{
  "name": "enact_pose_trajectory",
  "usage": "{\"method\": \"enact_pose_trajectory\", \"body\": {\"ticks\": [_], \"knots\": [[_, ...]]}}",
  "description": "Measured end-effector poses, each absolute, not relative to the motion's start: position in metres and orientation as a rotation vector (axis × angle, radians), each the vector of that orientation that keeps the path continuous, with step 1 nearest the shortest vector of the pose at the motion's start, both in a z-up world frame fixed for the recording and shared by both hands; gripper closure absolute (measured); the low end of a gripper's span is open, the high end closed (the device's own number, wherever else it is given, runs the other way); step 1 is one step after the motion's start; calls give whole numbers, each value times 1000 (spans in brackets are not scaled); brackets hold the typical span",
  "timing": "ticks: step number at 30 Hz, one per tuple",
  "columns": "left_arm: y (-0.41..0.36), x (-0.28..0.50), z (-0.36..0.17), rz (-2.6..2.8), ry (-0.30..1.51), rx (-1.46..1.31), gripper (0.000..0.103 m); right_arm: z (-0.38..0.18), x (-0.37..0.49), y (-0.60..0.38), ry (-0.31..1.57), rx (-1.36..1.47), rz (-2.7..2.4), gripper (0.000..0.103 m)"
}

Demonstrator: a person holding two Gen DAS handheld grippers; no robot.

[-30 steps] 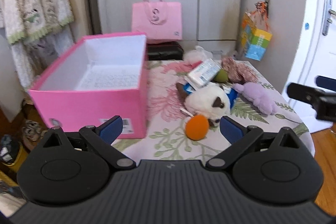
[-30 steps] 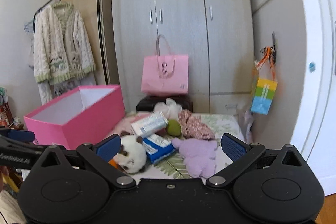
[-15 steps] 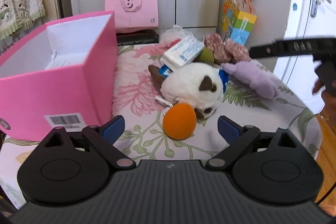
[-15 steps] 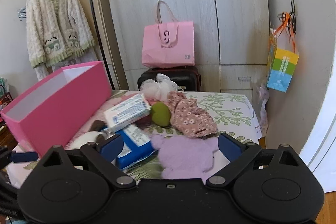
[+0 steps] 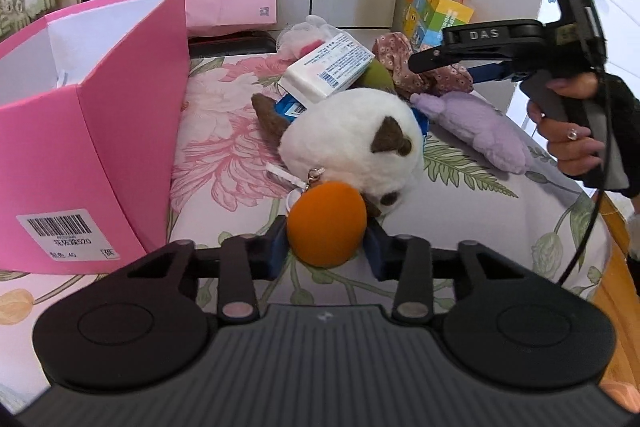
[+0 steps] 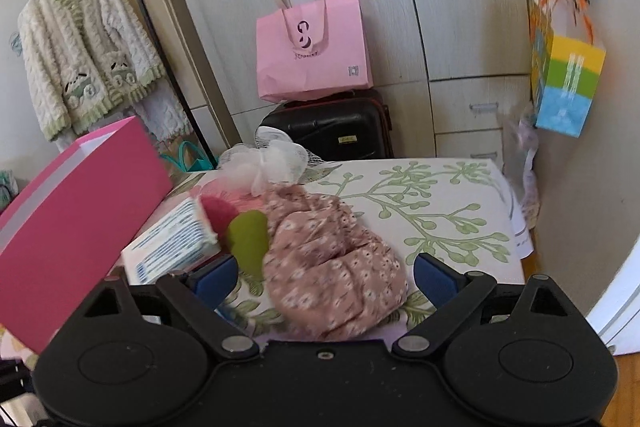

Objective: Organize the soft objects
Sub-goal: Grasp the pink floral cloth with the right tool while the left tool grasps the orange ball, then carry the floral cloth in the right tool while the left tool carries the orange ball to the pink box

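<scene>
My left gripper (image 5: 326, 251) is shut on an orange plush ball (image 5: 326, 227) that hangs by a clip from a white and brown plush cat (image 5: 352, 147) on the flowered table. An open pink box (image 5: 92, 131) stands to its left. My right gripper (image 6: 324, 277) is open, its jaws either side of a pink flowered fabric bundle (image 6: 332, 263); it also shows from the side in the left wrist view (image 5: 424, 61). A purple plush (image 5: 476, 131), a green plush (image 6: 248, 239), a white net pouf (image 6: 276, 159) and a tissue pack (image 5: 328, 67) lie in the pile.
A pink paper bag (image 6: 312, 47) sits on a black suitcase (image 6: 332, 127) behind the table. A colourful bag (image 6: 568, 83) hangs on the right wall. Wardrobe doors stand behind, a cardigan (image 6: 84, 47) hangs at the left. The table edge (image 5: 596, 259) drops off at the right.
My left gripper moved forward and closed on the orange ball. My right gripper moved forward and down over the flowered bundle, staying open.
</scene>
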State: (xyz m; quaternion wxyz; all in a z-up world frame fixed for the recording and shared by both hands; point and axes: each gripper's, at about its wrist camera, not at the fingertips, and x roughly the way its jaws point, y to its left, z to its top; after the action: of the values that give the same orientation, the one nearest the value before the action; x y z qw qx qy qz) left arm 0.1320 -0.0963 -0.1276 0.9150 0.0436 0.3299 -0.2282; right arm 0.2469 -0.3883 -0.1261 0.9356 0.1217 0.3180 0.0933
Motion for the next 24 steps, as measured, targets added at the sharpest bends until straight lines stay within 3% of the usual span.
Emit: {"method": "enact_pose_trajectory", "body": {"ticks": [3, 4, 6, 7, 8, 11, 24], "knots": [[-96, 133, -127, -473, 682, 85, 66, -132, 254, -390, 669, 276, 212, 32], [-95, 133, -127, -473, 683, 81, 66, -133, 254, -389, 670, 269, 222, 47], [-94, 134, -126, -471, 688, 75, 66, -135, 252, -384, 667, 234, 228, 63], [-94, 133, -126, -471, 690, 73, 66, -134, 249, -380, 656, 209, 218, 77], [-93, 133, -126, -471, 691, 73, 66, -133, 245, -376, 638, 179, 207, 81], [-92, 131, -125, -467, 697, 65, 66, -126, 233, -371, 585, 122, 176, 85], [-66, 109, -105, -431, 684, 33, 66, -78, 166, -344, 450, 66, 255, 85]]}}
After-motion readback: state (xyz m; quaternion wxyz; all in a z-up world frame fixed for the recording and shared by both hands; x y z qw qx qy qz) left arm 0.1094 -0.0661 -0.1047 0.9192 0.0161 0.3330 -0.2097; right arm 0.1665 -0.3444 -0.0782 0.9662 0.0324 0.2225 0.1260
